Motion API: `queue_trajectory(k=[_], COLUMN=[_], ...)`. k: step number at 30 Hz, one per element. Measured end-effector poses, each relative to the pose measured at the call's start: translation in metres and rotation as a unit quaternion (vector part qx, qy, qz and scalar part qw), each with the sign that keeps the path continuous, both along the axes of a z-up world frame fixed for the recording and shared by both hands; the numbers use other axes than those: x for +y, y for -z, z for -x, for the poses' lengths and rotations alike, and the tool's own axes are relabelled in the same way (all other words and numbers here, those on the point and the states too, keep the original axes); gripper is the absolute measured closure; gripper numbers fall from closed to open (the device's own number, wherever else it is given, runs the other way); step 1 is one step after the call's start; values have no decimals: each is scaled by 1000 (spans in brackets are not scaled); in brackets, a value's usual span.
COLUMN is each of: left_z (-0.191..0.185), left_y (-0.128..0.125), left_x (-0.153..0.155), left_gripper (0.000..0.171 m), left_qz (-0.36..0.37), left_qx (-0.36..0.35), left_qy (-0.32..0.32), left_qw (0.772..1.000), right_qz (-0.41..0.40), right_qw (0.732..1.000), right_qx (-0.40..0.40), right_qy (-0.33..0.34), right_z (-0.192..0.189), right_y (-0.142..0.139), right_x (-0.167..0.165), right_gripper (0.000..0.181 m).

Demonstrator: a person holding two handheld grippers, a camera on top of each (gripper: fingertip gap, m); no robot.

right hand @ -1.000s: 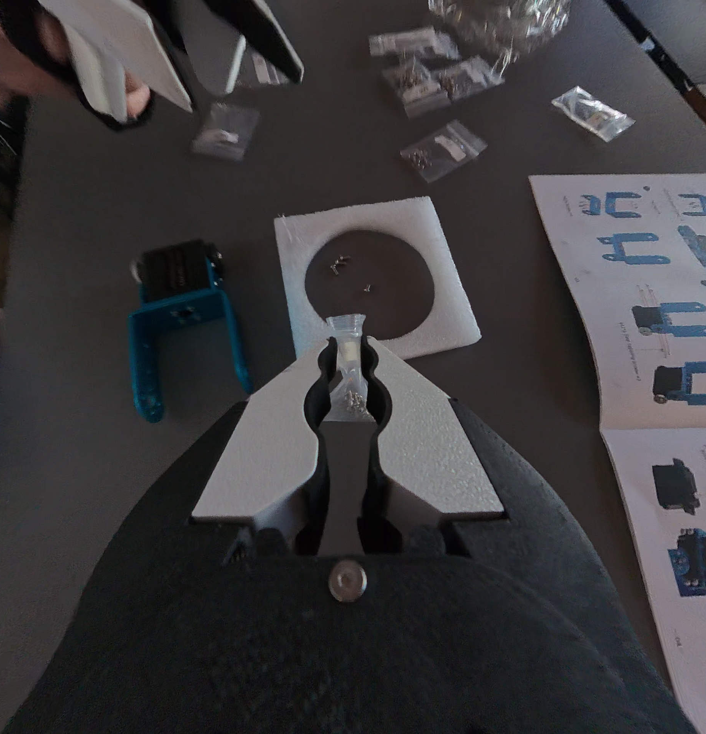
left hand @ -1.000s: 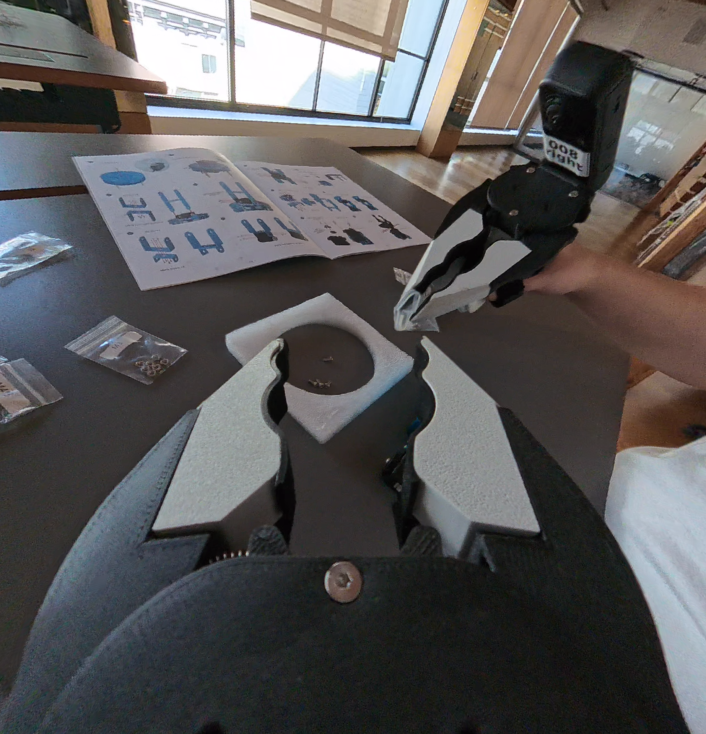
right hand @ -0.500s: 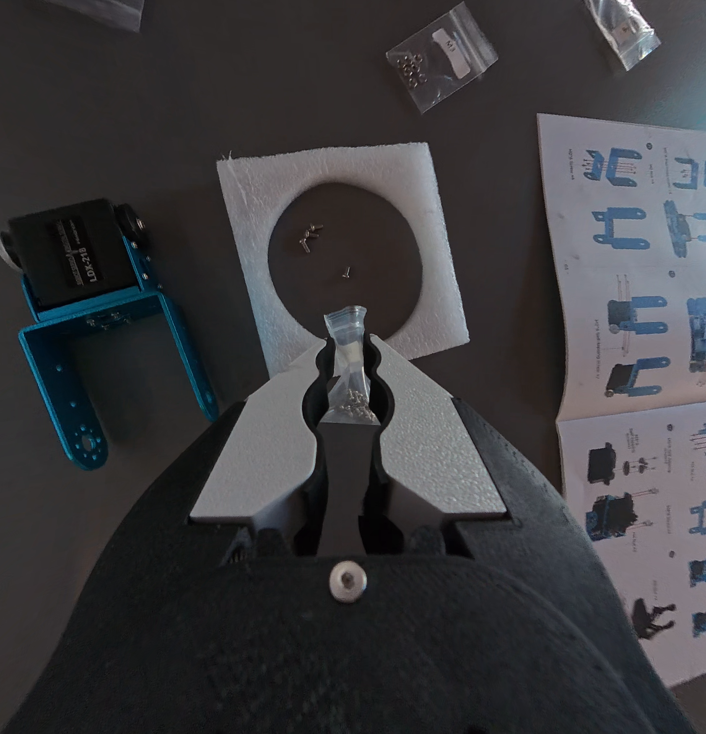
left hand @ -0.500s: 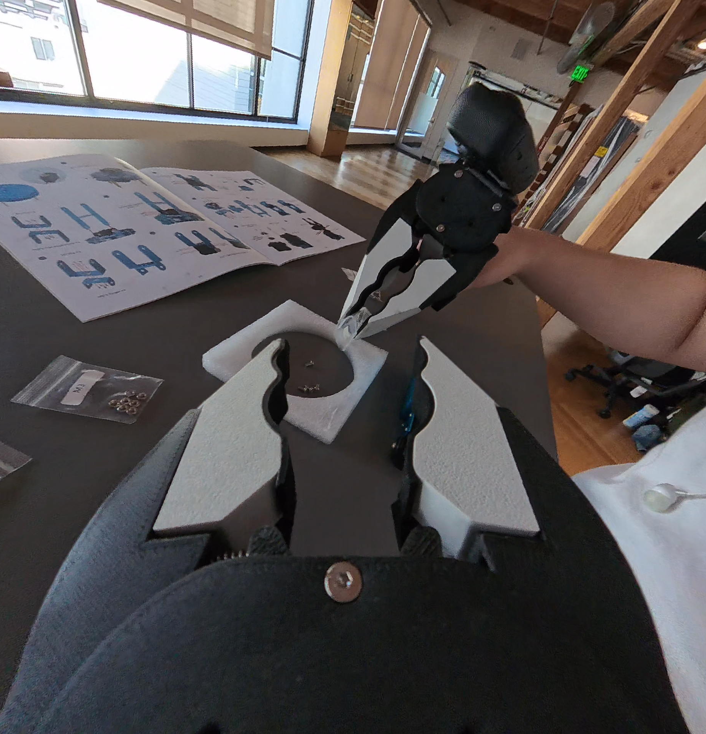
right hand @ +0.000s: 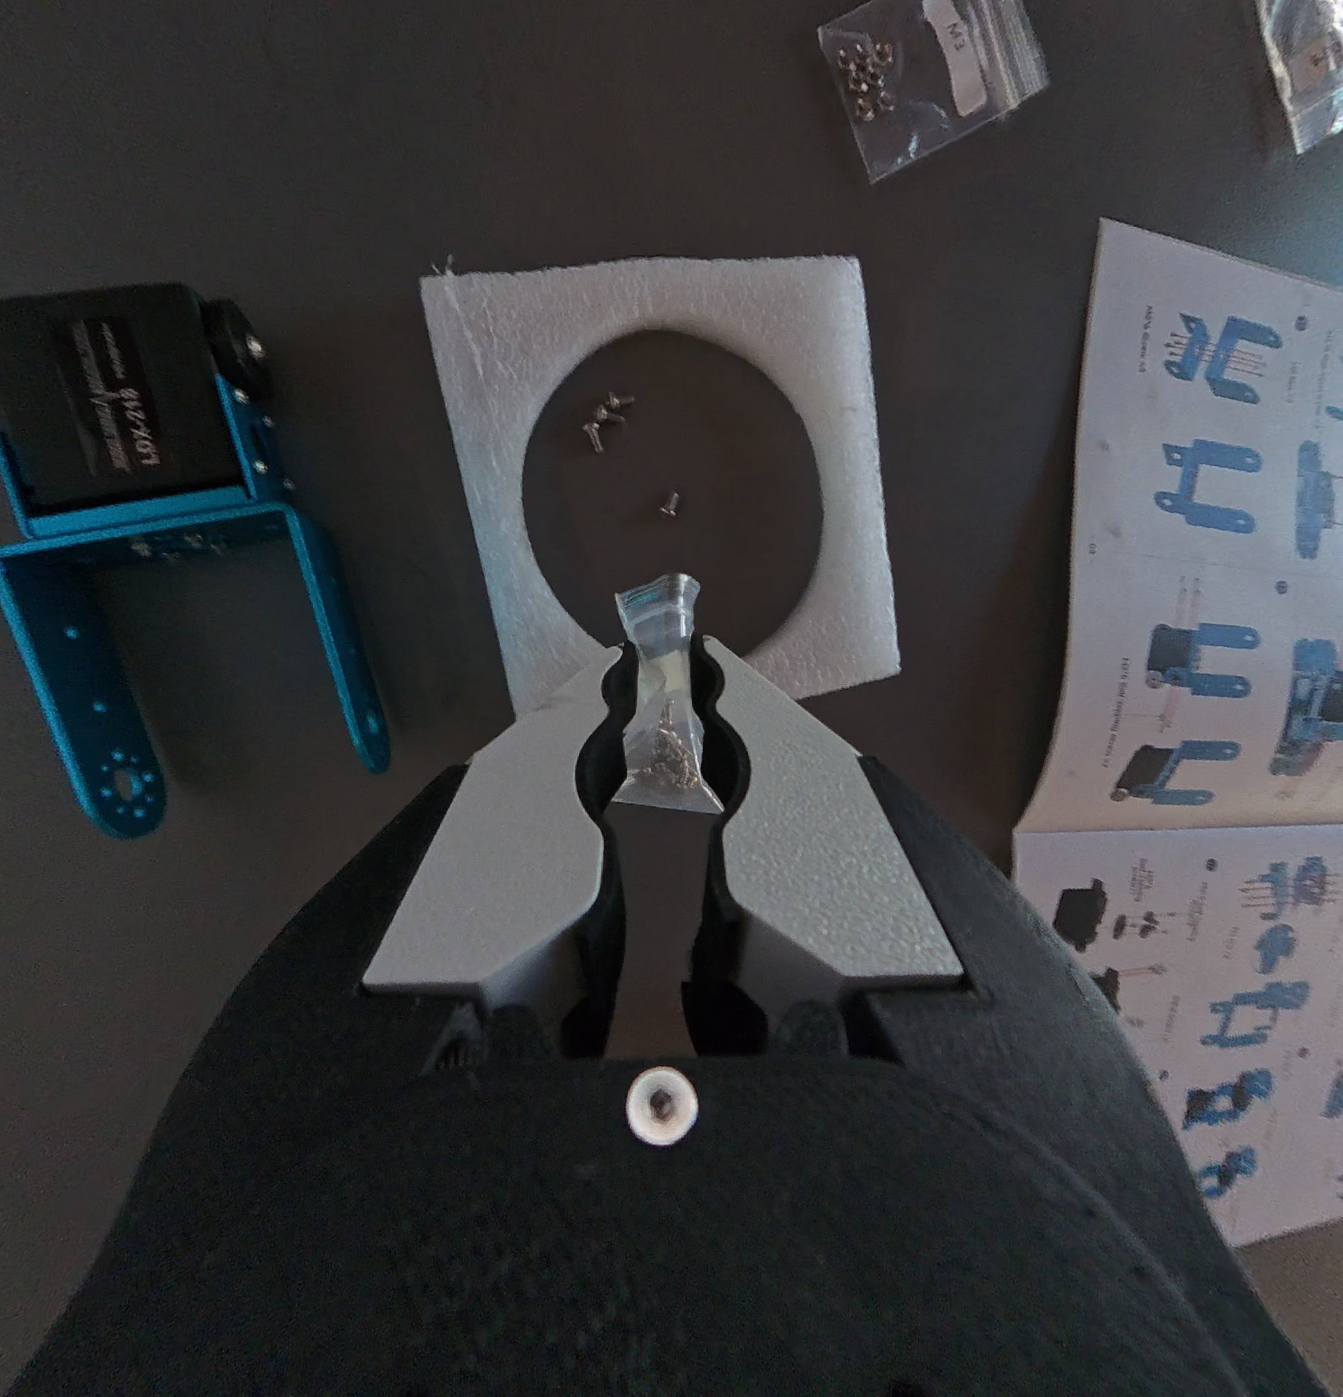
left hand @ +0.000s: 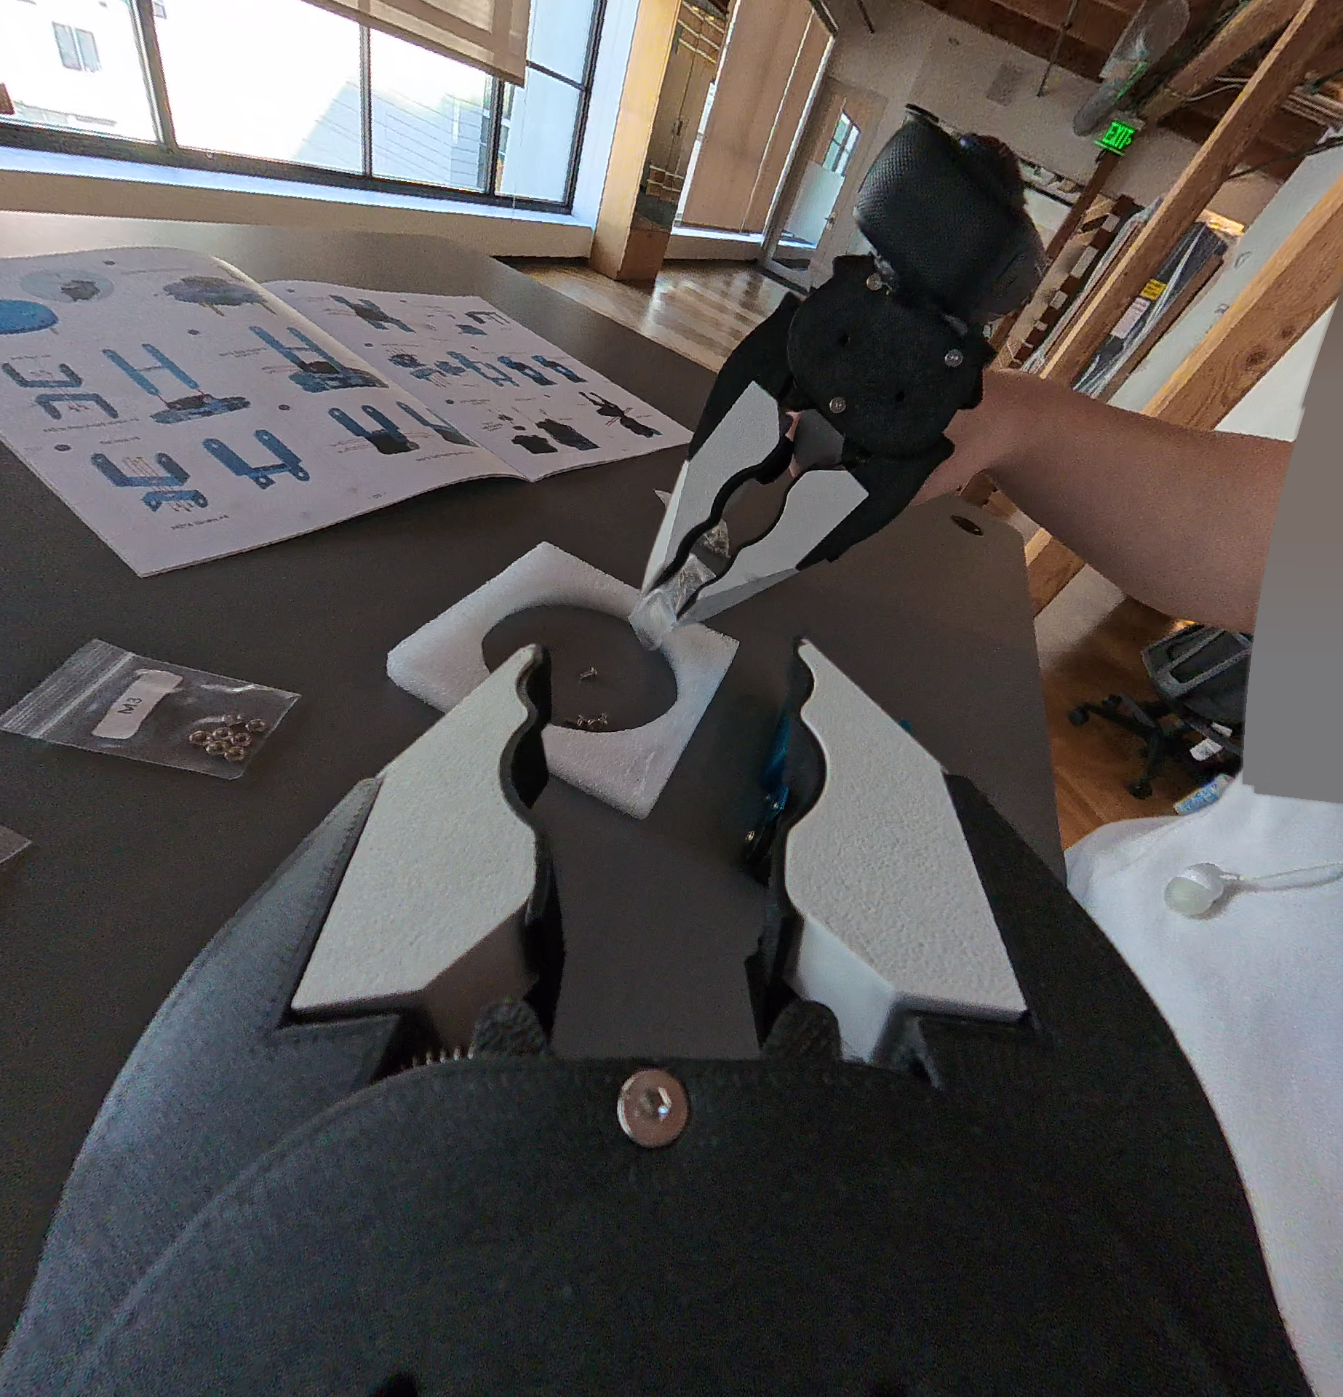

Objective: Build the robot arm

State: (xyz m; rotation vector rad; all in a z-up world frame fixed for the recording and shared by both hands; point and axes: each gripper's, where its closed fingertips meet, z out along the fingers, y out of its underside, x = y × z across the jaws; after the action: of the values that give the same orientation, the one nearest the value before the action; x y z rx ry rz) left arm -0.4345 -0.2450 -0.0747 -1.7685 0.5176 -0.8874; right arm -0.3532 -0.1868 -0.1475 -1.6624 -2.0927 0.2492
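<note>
My right gripper (right hand: 662,656) is shut on a small clear bag of screws (right hand: 662,744), its open mouth pointing down over the round hole of a white foam square (right hand: 842,423). Three loose screws (right hand: 606,416) lie on the table inside that hole. In the left wrist view the right gripper (left hand: 672,605) tilts down with the bag (left hand: 662,614) touching the foam's (left hand: 442,658) far edge. My left gripper (left hand: 668,658) is open and empty, just in front of the foam. A blue bracket with a black servo (right hand: 124,484) lies left of the foam, mostly hidden behind my left gripper's right finger (left hand: 865,816).
An open instruction booklet (left hand: 290,393) lies on the dark table (left hand: 124,869) beyond the foam; it also shows in the right wrist view (right hand: 1220,605). A clear bag of nuts (left hand: 154,710) lies to the left, and another bag (right hand: 1318,68) farther off. A person's arm (left hand: 1122,484) and white shirt are at right.
The right gripper has come down and towards the foam square with the bag, its tip now at the hole's edge. The left gripper has turned a little right and stays open.
</note>
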Motion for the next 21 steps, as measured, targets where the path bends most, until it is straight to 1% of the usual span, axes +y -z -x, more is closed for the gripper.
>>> queue_trajectory(k=[3, 5, 11, 21], left_z=[1, 3, 7, 7], left_y=[0, 1, -1, -2], left_x=[-1, 0, 1, 0], left_gripper=[110, 110, 110, 111], left_qz=[5, 9, 4, 1], left_qx=[-11, -12, -14, -13], left_qy=[0, -3, -8, -7], left_qw=[1000, 1000, 1000, 1000], right_qz=[-8, 4, 4, 5], right_qw=[1000, 1000, 1000, 1000], right_qx=[3, 13, 24, 24], right_qy=[-13, -5, -8, -16], right_z=[1, 3, 3, 3], right_y=[2, 2, 4, 5], right_x=[-2, -2, -4, -7], right_gripper=[168, 168, 168, 169])
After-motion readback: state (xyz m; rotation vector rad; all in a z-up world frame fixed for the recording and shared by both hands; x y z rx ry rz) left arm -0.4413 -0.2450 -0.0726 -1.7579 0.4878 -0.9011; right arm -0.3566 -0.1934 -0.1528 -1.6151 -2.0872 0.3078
